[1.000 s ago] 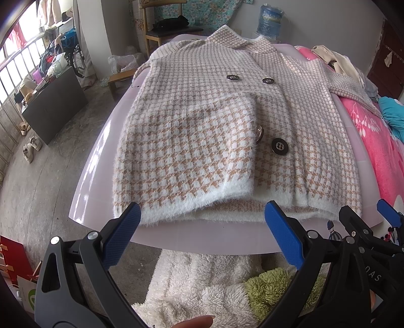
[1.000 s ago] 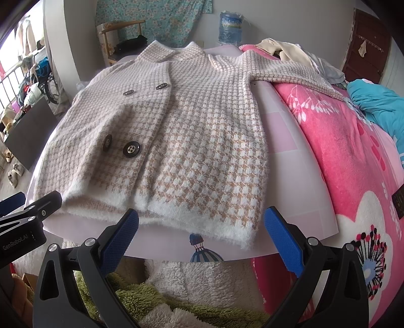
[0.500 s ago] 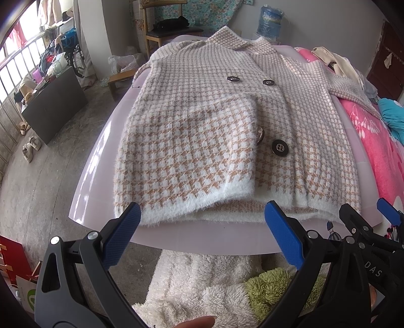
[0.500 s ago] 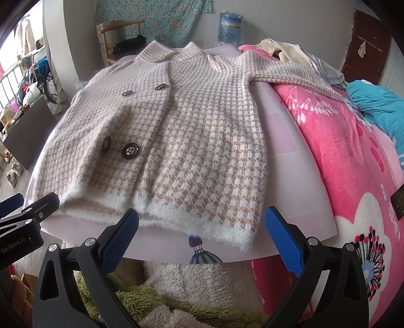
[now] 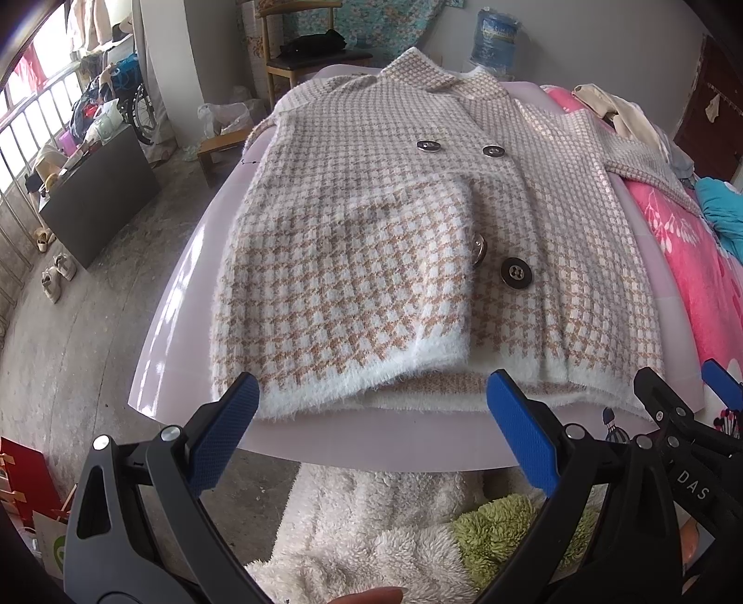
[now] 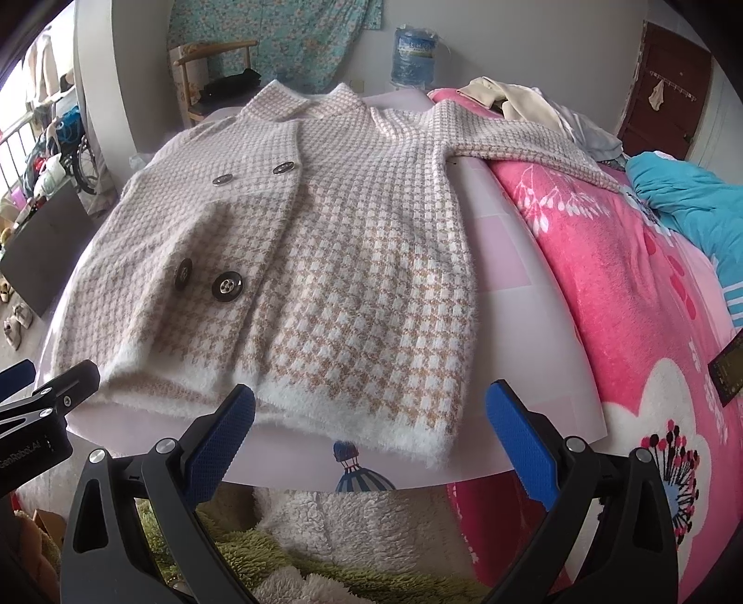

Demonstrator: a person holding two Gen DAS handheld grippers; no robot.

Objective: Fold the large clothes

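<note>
A beige-and-white houndstooth knit coat [image 5: 371, 241] with dark round buttons [image 5: 516, 273] lies flat on a pale pink board [image 5: 176, 325]. Its left sleeve is folded over the front; its right sleeve [image 6: 524, 144] stretches out over the pink blanket. My left gripper [image 5: 371, 423] is open and empty, just short of the fuzzy white hem. My right gripper [image 6: 371, 423] is open and empty at the hem's right part, above the coat [image 6: 353, 260]. Each gripper shows at the edge of the other's view.
A pink flowered blanket [image 6: 650, 288] covers the bed on the right, with a turquoise cloth [image 6: 687, 200] and pale clothes [image 6: 520, 102] on it. White and green fluffy fabric [image 5: 418, 520] lies below the board's near edge. A chair [image 5: 306, 51], a water jug [image 5: 497, 42] and a dark cabinet [image 5: 97, 195] stand beyond.
Both grippers have edged slightly toward the coat's hem. The coat has not moved.
</note>
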